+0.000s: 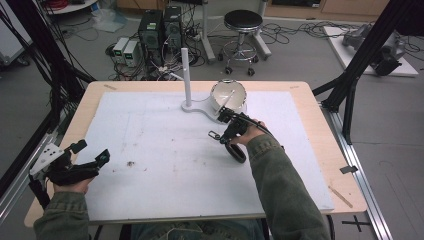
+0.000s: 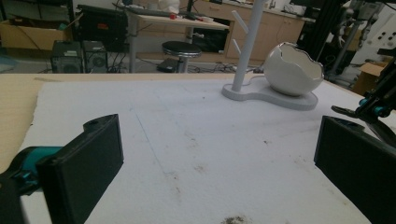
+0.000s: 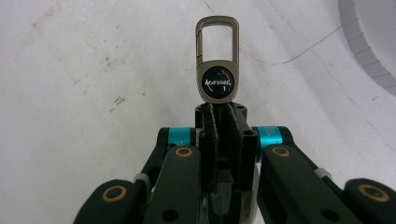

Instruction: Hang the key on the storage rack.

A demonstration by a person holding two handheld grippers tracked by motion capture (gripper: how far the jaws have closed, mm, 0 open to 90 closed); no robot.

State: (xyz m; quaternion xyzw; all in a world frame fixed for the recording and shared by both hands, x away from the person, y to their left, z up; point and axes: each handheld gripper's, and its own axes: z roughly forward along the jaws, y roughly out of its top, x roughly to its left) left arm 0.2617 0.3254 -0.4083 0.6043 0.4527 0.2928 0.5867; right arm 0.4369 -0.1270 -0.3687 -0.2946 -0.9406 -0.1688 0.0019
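Nearest the camera in the high view are two olive-green sleeves, one per forearm, entering from the bottom edge. At far left, the left gripper [image 1: 90, 152] rests low over the white foam mat [image 1: 165, 165], near the mat's left edge; its two black jaws stand wide apart with nothing between them — in the left gripper view the flat matte pads [image 2: 81, 170] frame bare mat. The mat is rough-surfaced, scuffed and flecked with brown specks, and lies on a pale wooden table [image 1: 325, 150].

Moving right, one white stand [image 1: 187, 80] rises from a flat rounded base: a slim upright post with short pegs. Beside it on the same base sits one white bowl [image 1: 228, 95], glossy, egg-shaped, with a jagged broken-shell rim.

Further right, the right gripper [image 1: 220, 131] is held above the mat just in front of the bowl. Its jaws are closed on one key clip [image 3: 217, 60] — a smooth metal carabiner with an oblong loop and a round black emblem. The clip's lower end is pinched between the pads; the loop projects clear beyond the tips.
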